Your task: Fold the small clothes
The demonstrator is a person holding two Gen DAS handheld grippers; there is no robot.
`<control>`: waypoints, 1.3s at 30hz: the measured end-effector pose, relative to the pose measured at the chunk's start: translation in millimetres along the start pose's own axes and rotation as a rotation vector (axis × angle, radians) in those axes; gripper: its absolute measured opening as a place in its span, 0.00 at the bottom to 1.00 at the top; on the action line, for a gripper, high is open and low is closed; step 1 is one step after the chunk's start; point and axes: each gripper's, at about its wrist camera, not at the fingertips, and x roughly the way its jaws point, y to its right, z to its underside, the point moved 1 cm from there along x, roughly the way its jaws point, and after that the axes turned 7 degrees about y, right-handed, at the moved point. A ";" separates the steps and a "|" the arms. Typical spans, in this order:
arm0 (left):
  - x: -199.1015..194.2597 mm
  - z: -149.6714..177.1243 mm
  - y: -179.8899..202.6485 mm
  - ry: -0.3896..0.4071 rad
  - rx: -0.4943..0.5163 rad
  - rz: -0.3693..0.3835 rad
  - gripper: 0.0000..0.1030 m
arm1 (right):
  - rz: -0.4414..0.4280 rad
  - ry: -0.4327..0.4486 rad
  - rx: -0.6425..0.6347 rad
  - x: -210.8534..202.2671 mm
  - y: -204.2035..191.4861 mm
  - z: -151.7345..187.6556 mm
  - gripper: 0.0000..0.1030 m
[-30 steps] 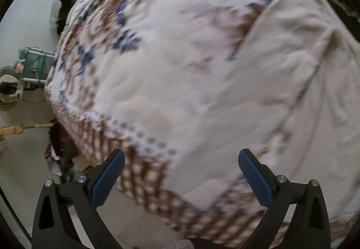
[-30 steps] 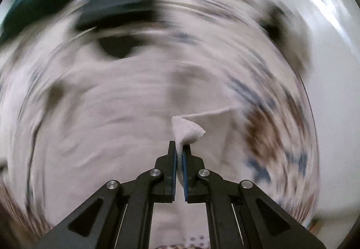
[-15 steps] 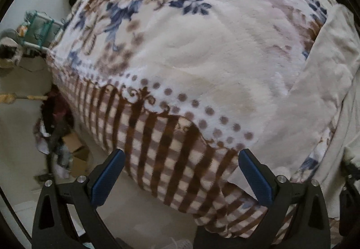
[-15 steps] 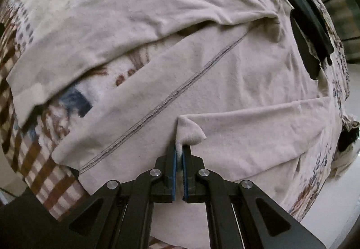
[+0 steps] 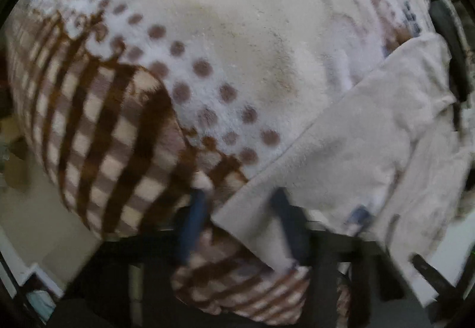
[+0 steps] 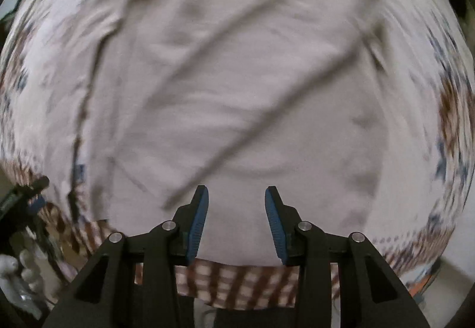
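A beige garment (image 6: 237,84) lies spread on a bed covered by a patterned blanket (image 5: 207,31). In the right wrist view my right gripper (image 6: 236,197) is open and empty just above the garment's near hem. In the blurred left wrist view my left gripper (image 5: 240,203) has its blue fingers (image 5: 193,224) partly closed on either side of a corner of the beige garment (image 5: 356,144), at the blanket's brown checked border. The cloth sits between the fingers; the jaws are not fully shut.
The bed edge with the brown checked border (image 6: 237,280) runs along the bottom of both views, with pale floor (image 5: 44,224) below it. A dark item (image 5: 445,31) lies at the far right of the bed. The left gripper (image 6: 26,194) shows at the right view's left edge.
My right gripper has let go of the garment corner and opened. My left gripper has moved to the garment's corner and its fingers have narrowed around it.
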 end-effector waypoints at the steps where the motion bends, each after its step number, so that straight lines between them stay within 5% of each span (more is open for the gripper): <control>1: -5.2 1.7 2.8 0.019 -0.009 0.046 0.03 | 0.007 0.001 0.013 1.6 13.7 -0.1 0.40; 8: -98.0 21.7 71.1 0.240 0.133 0.067 0.03 | 0.011 0.048 0.069 3.9 112.9 -1.1 0.40; 12: -143.7 59.5 156.5 0.329 0.354 0.123 0.03 | -0.003 0.079 0.111 -2.2 177.8 6.1 0.40; 18: -120.2 133.5 274.2 0.189 0.648 0.303 0.03 | 0.004 0.084 0.204 3.9 270.8 46.4 0.40; 26: -57.0 212.5 356.7 0.018 0.942 0.278 0.06 | -0.003 0.042 0.363 29.7 392.4 146.1 0.40; 28: -42.4 211.9 358.2 -0.022 0.932 0.258 0.07 | -0.042 0.028 0.413 34.7 420.7 174.0 0.40; 30: -33.1 199.5 348.2 -0.041 0.888 0.222 0.23 | -0.083 0.020 0.456 36.4 448.6 205.8 0.40; 32: -25.3 177.3 343.4 -0.051 0.845 0.219 0.59 | -0.126 0.023 0.486 37.1 480.2 227.7 0.49; 33: -24.0 163.9 332.8 -0.046 0.816 0.207 0.66 | -0.157 0.037 0.497 36.3 491.4 241.9 0.50; 39: -29.9 74.8 246.8 -0.006 0.586 0.129 0.78 | -0.330 0.094 0.476 30.5 533.9 253.1 0.55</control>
